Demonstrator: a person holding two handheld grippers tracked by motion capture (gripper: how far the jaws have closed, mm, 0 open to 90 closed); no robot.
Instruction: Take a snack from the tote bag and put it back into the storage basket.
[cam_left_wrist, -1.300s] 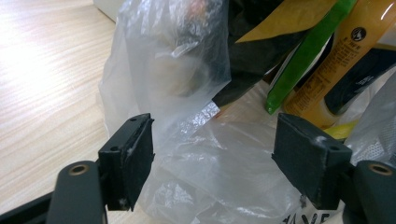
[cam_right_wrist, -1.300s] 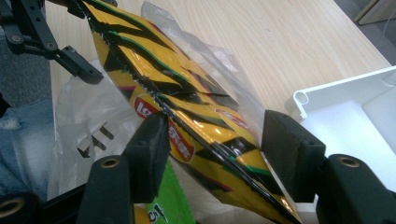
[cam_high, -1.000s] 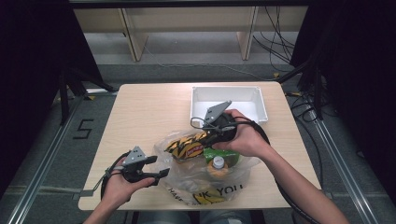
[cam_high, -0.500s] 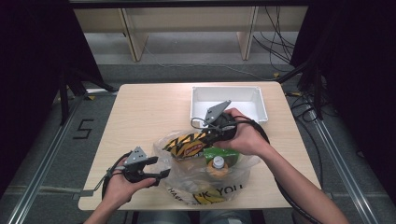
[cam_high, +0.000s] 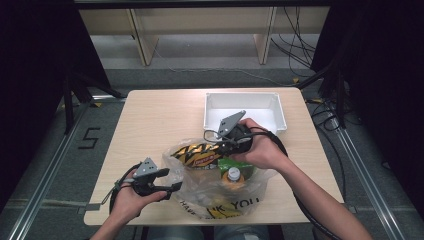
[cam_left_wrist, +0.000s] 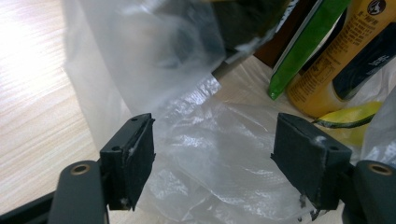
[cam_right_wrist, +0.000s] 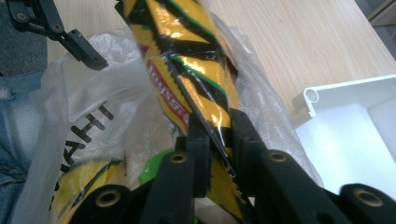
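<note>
The right gripper is pinching the near-right end of the yellow-and-black snack packet, its jaws having just been closing onto the crimped seam. The packet is lying half inside the mouth of the clear plastic bag, its long axis running left to right from the claw. The white tray is sitting just beyond that hand, far right. The left gripper is hovering open over the bag's film on the near left, pressing nothing.

Yellow-black striped snack bag; white bin.
</note>
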